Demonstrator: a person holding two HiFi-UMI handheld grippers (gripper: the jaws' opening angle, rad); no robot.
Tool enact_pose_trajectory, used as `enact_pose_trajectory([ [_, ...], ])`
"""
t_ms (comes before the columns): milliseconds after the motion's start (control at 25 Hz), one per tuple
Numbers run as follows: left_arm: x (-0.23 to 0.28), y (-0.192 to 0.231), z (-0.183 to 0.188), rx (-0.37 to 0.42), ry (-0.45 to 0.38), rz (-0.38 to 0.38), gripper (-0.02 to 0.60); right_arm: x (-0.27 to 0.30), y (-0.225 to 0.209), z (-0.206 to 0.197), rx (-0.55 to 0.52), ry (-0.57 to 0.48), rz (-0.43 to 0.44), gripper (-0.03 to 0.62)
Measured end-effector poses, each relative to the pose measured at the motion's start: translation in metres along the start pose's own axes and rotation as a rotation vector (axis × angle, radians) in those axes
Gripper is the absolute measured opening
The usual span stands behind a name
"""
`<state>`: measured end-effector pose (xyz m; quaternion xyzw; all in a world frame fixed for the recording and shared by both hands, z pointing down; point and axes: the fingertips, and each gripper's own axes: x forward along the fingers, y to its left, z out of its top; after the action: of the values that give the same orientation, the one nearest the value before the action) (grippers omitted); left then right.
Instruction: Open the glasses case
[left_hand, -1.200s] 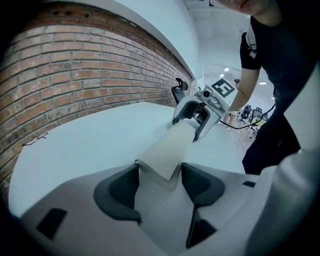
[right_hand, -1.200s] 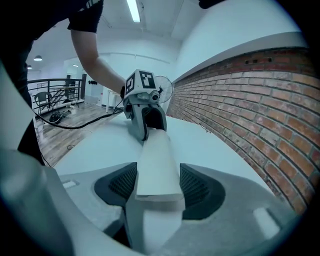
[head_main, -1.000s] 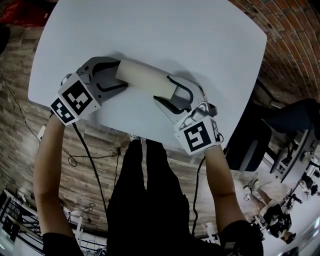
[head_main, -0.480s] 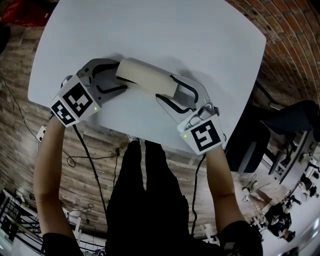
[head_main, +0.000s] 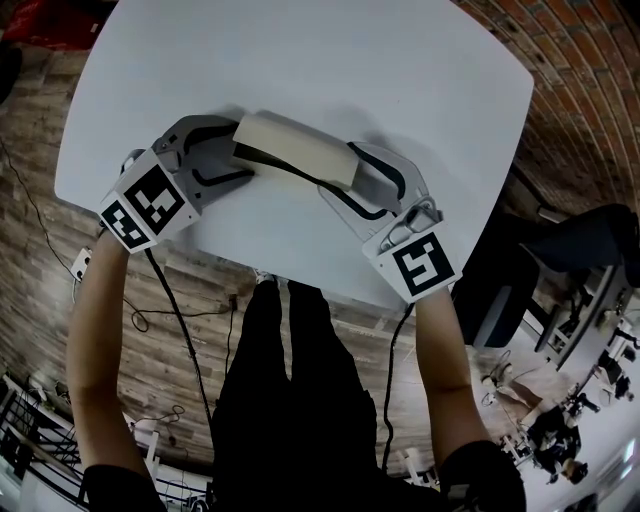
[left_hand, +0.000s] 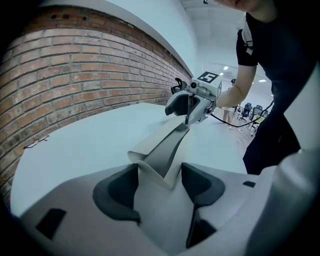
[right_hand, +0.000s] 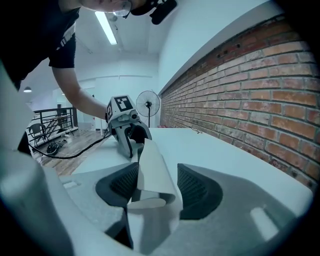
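As right claw (head_main: 338, 172) rises, jaws just closing on lid (right_hand: 152, 165) between them, we see glasses case (left_hand: 161, 149) gaping; left claw (head_main: 243, 150) clamps its far end; opening well underway.

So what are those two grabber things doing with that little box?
A person holds a gripper in each hand at a white table. The left gripper clamps one end of the cream glasses case; the right gripper, whose jaws have just been closing, grips the other end. The lid is lifted slightly, so it is partly open.
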<state>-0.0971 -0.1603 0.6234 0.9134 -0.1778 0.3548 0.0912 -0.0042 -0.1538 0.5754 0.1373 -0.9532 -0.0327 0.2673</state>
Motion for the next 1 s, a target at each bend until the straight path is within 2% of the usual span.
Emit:
enact_pose_trajectory([
  [120, 0.001, 0.0, 0.0, 0.002, 0.0, 0.001, 0.264, 0.0, -0.008, 0.0, 0.012, -0.023, -0.015, 0.242],
  [360, 0.0, 0.0, 0.0, 0.005, -0.004, 0.006, 0.265, 0.003, -0.022, 0.006, 0.108, -0.122, -0.058, 0.241],
  [680, -0.001, 0.0, -0.001, 0.01, -0.007, 0.012, 0.265, 0.004, -0.046, 0.003, 0.15, -0.136, -0.164, 0.097],
  [840, 0.001, 0.0, 0.0, 0.012, -0.01, 0.017, 0.264, 0.007, -0.054, -0.003, 0.157, -0.115, -0.199, 0.065],
  [1000, 0.001, 0.0, -0.001, 0.018, -0.012, 0.023, 0.264, 0.008, -0.056, -0.006, 0.182, -0.11, -0.214, 0.061],
])
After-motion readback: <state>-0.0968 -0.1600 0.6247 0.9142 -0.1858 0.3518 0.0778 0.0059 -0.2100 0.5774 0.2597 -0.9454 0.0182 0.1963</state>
